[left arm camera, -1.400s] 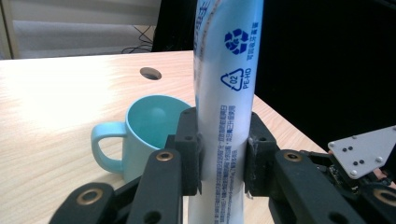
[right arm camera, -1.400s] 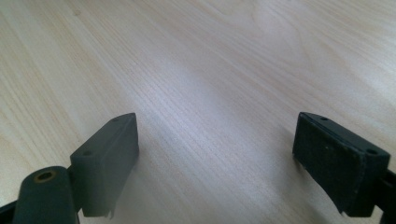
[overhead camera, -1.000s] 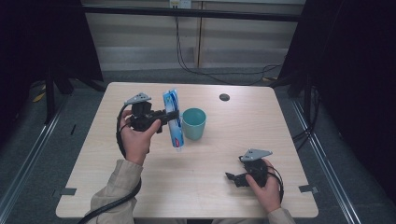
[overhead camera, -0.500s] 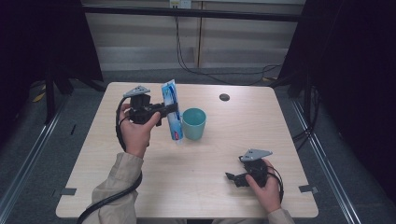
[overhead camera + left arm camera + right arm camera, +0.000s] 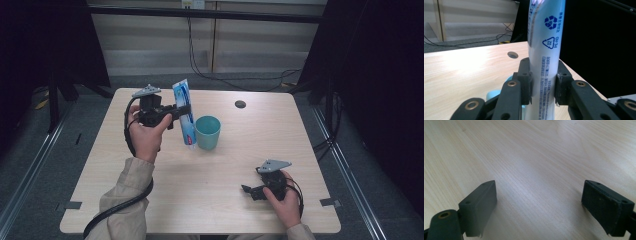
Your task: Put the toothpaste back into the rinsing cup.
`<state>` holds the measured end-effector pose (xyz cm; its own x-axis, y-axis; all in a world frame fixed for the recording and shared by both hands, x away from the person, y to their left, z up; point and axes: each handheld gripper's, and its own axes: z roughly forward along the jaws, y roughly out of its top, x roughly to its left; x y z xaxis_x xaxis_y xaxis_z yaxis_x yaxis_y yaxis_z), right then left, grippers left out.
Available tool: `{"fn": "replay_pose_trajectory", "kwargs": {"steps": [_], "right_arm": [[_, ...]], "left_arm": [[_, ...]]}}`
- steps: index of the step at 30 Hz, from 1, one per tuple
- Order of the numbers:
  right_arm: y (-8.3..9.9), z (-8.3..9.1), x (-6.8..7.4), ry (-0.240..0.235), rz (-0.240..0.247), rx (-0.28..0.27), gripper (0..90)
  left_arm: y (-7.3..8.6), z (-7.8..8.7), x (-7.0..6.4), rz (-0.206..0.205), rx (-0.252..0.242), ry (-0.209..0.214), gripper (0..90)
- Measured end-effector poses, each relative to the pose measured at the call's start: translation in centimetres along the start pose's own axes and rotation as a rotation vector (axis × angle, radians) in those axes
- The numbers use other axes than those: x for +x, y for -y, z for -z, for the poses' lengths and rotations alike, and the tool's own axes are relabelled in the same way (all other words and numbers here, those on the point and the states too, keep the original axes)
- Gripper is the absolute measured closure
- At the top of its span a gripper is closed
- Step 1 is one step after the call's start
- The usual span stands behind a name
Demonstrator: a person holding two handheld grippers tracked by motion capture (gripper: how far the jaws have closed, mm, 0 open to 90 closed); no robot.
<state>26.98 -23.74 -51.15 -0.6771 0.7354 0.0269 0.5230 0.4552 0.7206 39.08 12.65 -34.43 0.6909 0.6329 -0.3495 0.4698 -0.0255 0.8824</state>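
One tube (image 5: 184, 113) is in the air above the table (image 5: 150, 175), held nearly upright with a small tilt, its lower end just beside the rim of the one cup (image 5: 208, 132). From the high view I cannot tell if tube and cup touch. The tube is white and blue; in the left gripper view (image 5: 544, 62) it carries a recycling mark and small print, and its top is cut off by the frame edge.

The left gripper (image 5: 176, 111) has its two jaws pressed on the tube's sides, about the middle of its length. In its own view (image 5: 543, 82) a small pale part of the cup (image 5: 492, 94) shows below the jaws, mostly hidden.

The cup is teal and stands upright near the middle of the table. One dark round spot (image 5: 240, 104) is in the table surface near the far edge; what it is I cannot say.

The right gripper (image 5: 250, 192) lies low at the near right part of the table, well apart from the cup. In its own view (image 5: 539, 205) the two jaws stand wide apart with bare wood between them.
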Motion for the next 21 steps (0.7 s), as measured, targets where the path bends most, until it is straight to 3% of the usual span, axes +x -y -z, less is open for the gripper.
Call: {"fn": "replay_pose_trajectory", "kwargs": {"steps": [21], "right_arm": [[0.0, 0.0, 0.0, 0.001, 0.0, -0.003, 12.4]], "left_arm": [[-2.1, -1.1, -0.3, -0.002, -0.031, -0.001, 71.9]]}}
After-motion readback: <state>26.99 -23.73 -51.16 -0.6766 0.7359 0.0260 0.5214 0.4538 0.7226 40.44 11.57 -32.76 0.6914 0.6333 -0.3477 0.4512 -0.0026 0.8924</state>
